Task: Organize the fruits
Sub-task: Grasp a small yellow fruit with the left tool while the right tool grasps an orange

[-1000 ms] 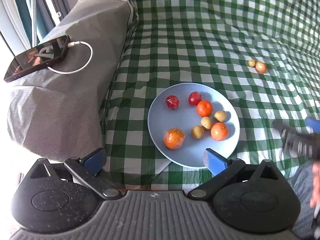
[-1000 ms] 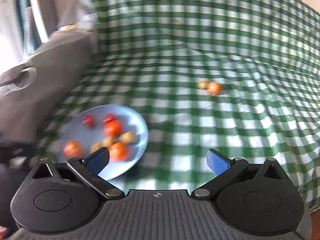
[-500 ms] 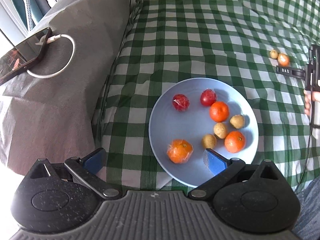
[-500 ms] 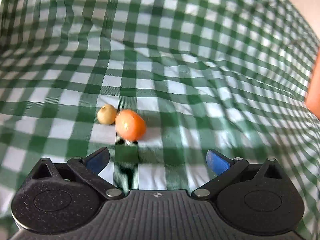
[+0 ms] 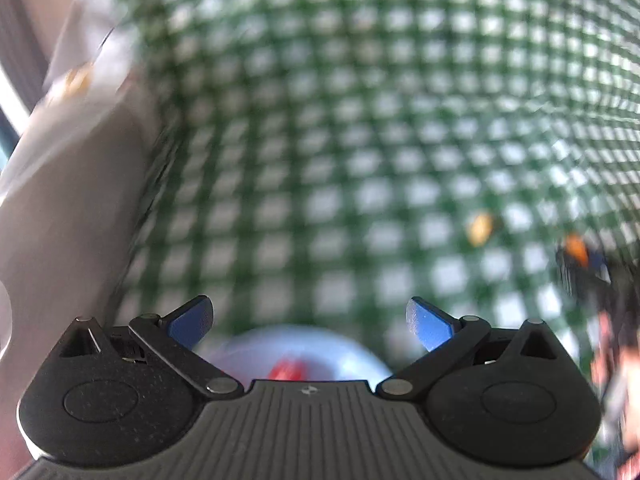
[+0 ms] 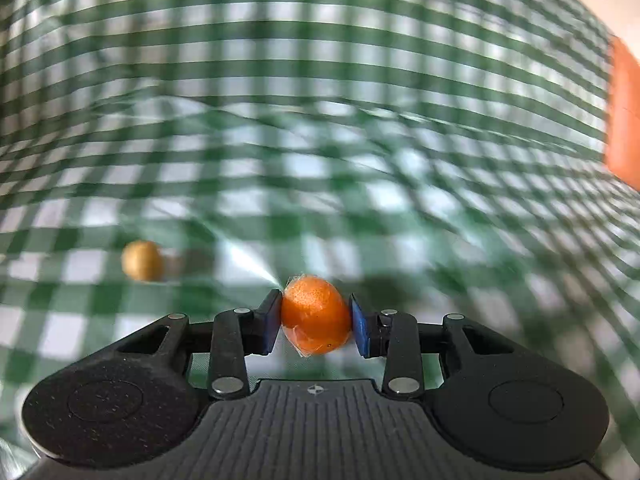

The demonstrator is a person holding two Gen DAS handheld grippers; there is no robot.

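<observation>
In the right wrist view my right gripper (image 6: 315, 324) is shut on a small wrapped orange (image 6: 315, 326), held between the blue pads just above the green checked cloth. A small tan fruit (image 6: 142, 260) lies on the cloth to its left. In the blurred left wrist view my left gripper (image 5: 308, 320) is open and empty. The blue plate (image 5: 356, 356) with a red fruit (image 5: 286, 370) sits just below its fingers. The tan fruit (image 5: 480, 228) lies far right, and the right gripper (image 5: 584, 264) holds the orange (image 5: 576, 246) beyond it.
A grey cushion (image 5: 68, 208) rises along the left of the green checked cloth (image 5: 320, 140). A person's hand (image 5: 616, 368) shows at the right edge. An orange shape (image 6: 624, 112) sits at the right edge of the right wrist view.
My right gripper closed on the orange that lay beside the tan fruit. My left gripper tilted up and forward, so the plate dropped to the bottom of its view.
</observation>
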